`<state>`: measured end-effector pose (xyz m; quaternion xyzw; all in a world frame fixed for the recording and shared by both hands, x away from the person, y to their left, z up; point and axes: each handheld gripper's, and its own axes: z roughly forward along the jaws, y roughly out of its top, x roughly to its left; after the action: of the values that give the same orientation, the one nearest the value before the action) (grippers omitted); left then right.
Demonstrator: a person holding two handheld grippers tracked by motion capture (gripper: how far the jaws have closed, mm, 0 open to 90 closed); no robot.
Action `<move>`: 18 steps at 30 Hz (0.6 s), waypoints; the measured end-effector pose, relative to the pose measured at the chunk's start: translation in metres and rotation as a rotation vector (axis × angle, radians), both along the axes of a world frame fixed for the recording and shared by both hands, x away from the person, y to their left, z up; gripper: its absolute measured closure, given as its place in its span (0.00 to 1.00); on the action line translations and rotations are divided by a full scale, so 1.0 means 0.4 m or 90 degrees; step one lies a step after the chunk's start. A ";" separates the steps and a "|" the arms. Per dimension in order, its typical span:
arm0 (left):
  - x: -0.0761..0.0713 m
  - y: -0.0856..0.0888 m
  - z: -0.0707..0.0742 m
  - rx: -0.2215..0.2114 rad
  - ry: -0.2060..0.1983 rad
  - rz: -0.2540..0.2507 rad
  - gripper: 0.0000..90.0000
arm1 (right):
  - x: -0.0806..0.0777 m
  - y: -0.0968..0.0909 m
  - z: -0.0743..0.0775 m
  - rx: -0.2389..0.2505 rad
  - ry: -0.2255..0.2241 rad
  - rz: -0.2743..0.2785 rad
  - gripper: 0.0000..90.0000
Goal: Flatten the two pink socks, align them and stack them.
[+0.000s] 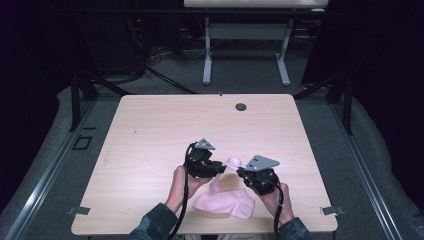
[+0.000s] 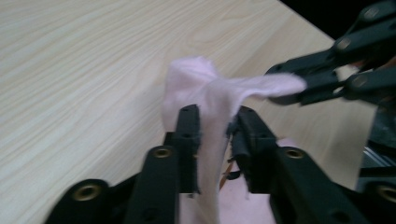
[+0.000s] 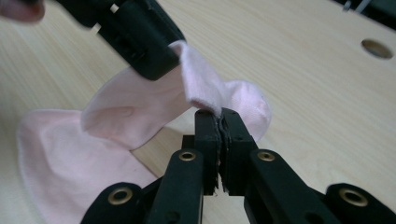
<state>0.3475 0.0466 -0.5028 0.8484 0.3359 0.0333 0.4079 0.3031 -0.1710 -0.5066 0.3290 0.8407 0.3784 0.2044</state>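
Both grippers raised close together over the near table edge
Left gripper (image 1: 216, 167) jaws slightly parted, tips pointing right; right gripper (image 3: 219, 122) jaws pressed together, pointing left toward it; both hands grip from below

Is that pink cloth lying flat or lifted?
Partly lifted: the right gripper pinches an edge of the pink cloth, while its lower part rests bunched on the table.

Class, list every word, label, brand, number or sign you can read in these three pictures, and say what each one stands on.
There are none: the pink cloth, the wooden table, the left gripper and the right gripper bear no readable writing.
A square outline is marked on the floor left of the table; it holds no letters.
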 end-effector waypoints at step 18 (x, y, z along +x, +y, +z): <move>-0.073 0.035 -0.109 0.089 0.002 0.017 0.93 | 0.013 -0.049 0.021 0.074 0.139 -0.050 0.97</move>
<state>0.3184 0.0607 -0.5466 0.8703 0.3450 0.0607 0.3463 0.3083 -0.1904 -0.4982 0.4125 0.8211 0.3799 0.1069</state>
